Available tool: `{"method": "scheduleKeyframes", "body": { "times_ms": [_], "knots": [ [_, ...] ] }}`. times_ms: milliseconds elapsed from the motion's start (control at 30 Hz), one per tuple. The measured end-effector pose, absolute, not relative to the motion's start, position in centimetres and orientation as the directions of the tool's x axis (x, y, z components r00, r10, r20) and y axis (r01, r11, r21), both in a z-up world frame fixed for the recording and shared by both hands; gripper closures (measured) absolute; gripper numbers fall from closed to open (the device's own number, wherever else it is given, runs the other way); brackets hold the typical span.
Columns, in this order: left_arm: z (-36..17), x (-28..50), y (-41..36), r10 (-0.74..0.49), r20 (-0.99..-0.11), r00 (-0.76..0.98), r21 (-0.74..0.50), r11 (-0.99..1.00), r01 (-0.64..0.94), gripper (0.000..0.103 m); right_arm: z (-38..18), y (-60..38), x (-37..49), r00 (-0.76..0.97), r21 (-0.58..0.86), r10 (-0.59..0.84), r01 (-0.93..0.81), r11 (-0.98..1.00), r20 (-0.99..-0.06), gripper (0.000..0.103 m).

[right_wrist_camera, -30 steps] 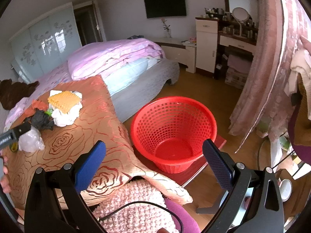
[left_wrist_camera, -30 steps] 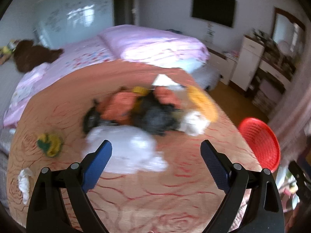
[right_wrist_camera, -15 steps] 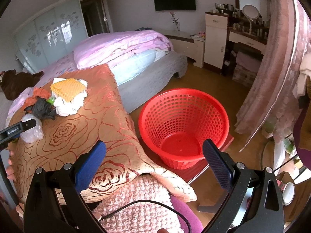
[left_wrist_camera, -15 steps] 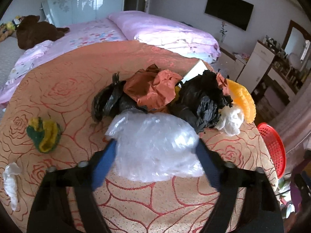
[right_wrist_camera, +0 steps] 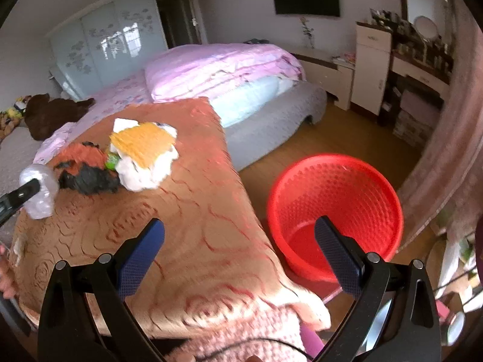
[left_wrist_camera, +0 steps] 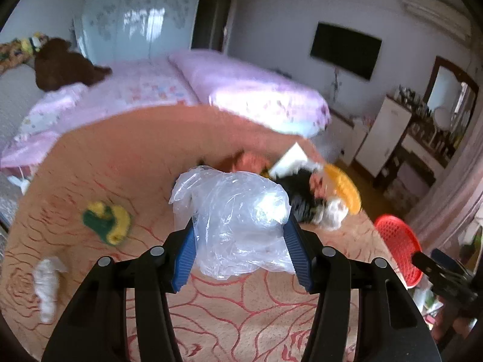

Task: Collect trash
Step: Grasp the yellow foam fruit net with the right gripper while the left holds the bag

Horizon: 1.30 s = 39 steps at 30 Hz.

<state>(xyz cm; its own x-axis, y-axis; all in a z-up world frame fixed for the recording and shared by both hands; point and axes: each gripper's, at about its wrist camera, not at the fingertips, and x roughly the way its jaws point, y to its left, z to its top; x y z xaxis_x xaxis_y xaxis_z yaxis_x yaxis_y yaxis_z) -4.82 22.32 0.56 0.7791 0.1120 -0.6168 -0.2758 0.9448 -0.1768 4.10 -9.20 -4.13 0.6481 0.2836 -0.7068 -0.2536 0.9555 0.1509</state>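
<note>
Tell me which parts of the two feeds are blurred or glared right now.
Left wrist view: the crumpled clear plastic bag in the left tongs is sharp with a bright glare patch; the trash pile behind smears. Right wrist view: the round red mesh basket and orange patterned cloth are motion-blurred; the right tongs stay crisp.

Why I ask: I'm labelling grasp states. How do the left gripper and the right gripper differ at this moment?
The left gripper is shut on a clear plastic bag; the right gripper is open and holds nothing. The left gripper is over the orange bedspread near the trash pile; the right gripper points toward the red basket on the floor. Both have black frames and blue finger pads.
</note>
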Motion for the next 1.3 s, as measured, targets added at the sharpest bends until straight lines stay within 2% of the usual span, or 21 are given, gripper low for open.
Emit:
{"method": "scheduleKeyframes", "body": {
  "times_ms": [167, 533, 633, 733, 800, 900, 1300],
  "knots": [
    [2.3, -5.6, 22.8, 0.160, -0.568, 0.807, -0.157, 0.942, -0.297, 0.051, -2.6, -5.8, 6.4, 0.652, 0.164, 0.340, -0.317, 0.934, -0.678, 0.007],
    [1.2, -4.9, 23.0, 0.165, -0.595, 0.787, -0.151, 0.938, -0.311, 0.051, -0.9, 1.1, 11.8, 0.615, 0.174, 0.431, -0.433, 0.884, -0.661, 0.008],
    [0.9, -4.8, 23.2, 0.169, -0.598, 0.784, -0.148, 0.937, -0.315, 0.051, -1.5, 2.6, 13.1, 0.575, 0.184, 0.449, -0.459, 0.869, -0.684, 0.015],
    [0.6, -4.7, 23.2, 0.169, -0.602, 0.781, -0.144, 0.938, -0.314, 0.051, -2.3, 4.2, 13.7, 0.538, 0.170, 0.461, -0.503, 0.848, -0.706, 0.029],
    [0.4, -4.6, 23.2, 0.167, -0.606, 0.777, -0.143, 0.939, -0.313, 0.051, -3.1, 4.7, 13.8, 0.499, 0.177, 0.469, -0.524, 0.833, -0.728, 0.046],
    [0.2, -4.7, 23.2, 0.166, -0.607, 0.777, -0.142, 0.939, -0.312, 0.051, -3.7, 5.1, 13.4, 0.474, 0.171, 0.478, -0.554, 0.815, -0.740, 0.059],
    [0.6, -5.0, 22.5, 0.166, -0.601, 0.781, -0.128, 0.945, -0.300, 0.051, -2.8, 3.4, 9.0, 0.435, 0.227, 0.557, -0.606, 0.762, -0.708, 0.084]
  ]
}}
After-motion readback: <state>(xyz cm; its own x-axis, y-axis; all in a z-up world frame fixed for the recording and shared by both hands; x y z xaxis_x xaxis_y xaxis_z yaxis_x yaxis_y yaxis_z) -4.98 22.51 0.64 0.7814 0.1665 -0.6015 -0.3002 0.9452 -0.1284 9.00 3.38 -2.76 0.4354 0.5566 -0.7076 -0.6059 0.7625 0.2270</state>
